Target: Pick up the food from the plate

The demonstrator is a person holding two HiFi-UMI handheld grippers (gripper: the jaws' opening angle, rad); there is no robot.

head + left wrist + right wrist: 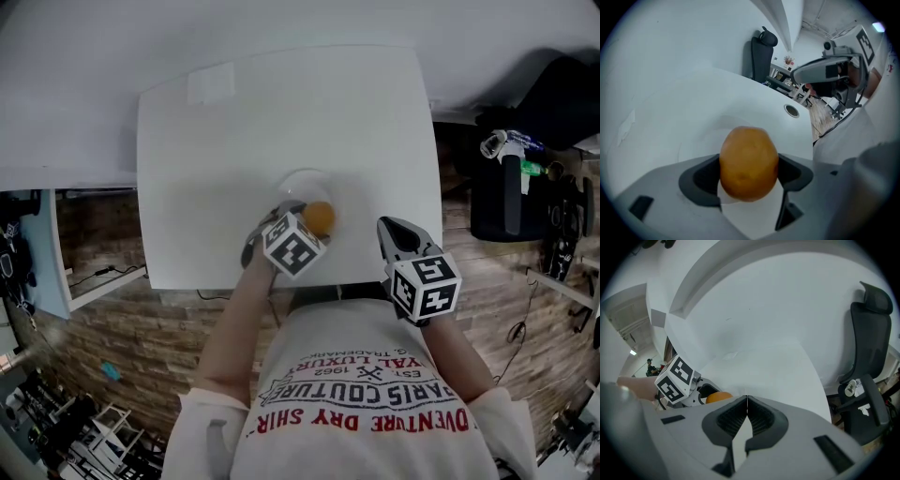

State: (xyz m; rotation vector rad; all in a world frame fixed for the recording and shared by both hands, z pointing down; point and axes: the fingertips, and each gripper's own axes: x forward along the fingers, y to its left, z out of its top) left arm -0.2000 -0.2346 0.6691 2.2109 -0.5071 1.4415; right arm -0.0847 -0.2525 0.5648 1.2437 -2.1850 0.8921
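An orange round food item (749, 161) sits between the dark pads of my left gripper (749, 174), which is shut on it. In the head view the orange food (319, 217) is over a pale white plate (302, 181) near the front middle of the white table (206, 169). The plate's rim (701, 126) shows faintly beyond the food. My right gripper (746, 401) is shut with nothing in it, its pads touching, and hangs by the table's front right edge (401, 236). From there I see the left gripper's marker cube (675, 379) and the orange food (718, 397).
A black office chair (869, 341) stands to the right of the table, also seen far off as the chair (761, 54). A cable hole (791, 110) lies in the tabletop. Bags and gear (525, 178) sit on the floor at right. A white wall runs behind the table.
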